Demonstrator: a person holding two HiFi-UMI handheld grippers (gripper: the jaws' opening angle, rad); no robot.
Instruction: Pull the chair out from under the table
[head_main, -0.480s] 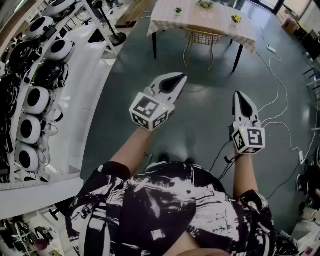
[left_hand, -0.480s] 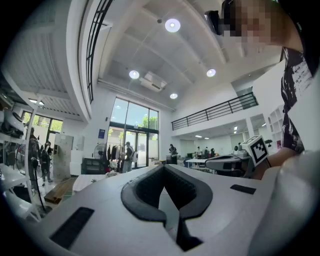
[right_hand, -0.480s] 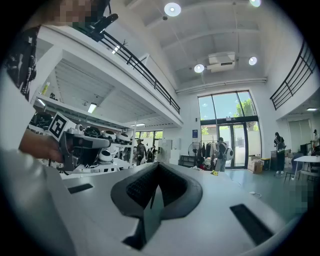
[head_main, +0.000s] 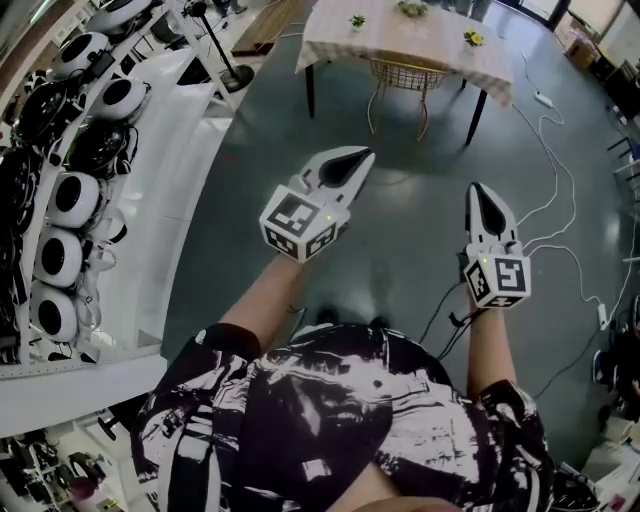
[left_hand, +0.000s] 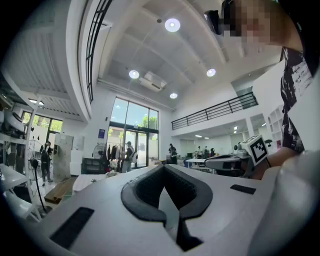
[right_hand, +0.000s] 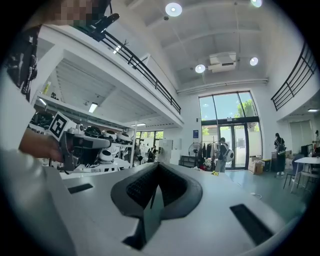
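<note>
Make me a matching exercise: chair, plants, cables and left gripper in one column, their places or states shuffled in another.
1 chair
2 plants
3 cables
4 left gripper

A on the floor
B shut, empty
C on the table
D tucked under the table

Pairs: 1-D, 2-C, 3-A, 4-B

Chair (head_main: 404, 78) is tucked under counter (head_main: 335, 32), far ahead. Shelf (head_main: 170, 130) is set along the left, and cables (head_main: 560, 190) are laid on floor (head_main: 400, 250) at right. Left tool (head_main: 350, 163) and right tool (head_main: 486, 205) are held side by side, well short of the counter.
</note>
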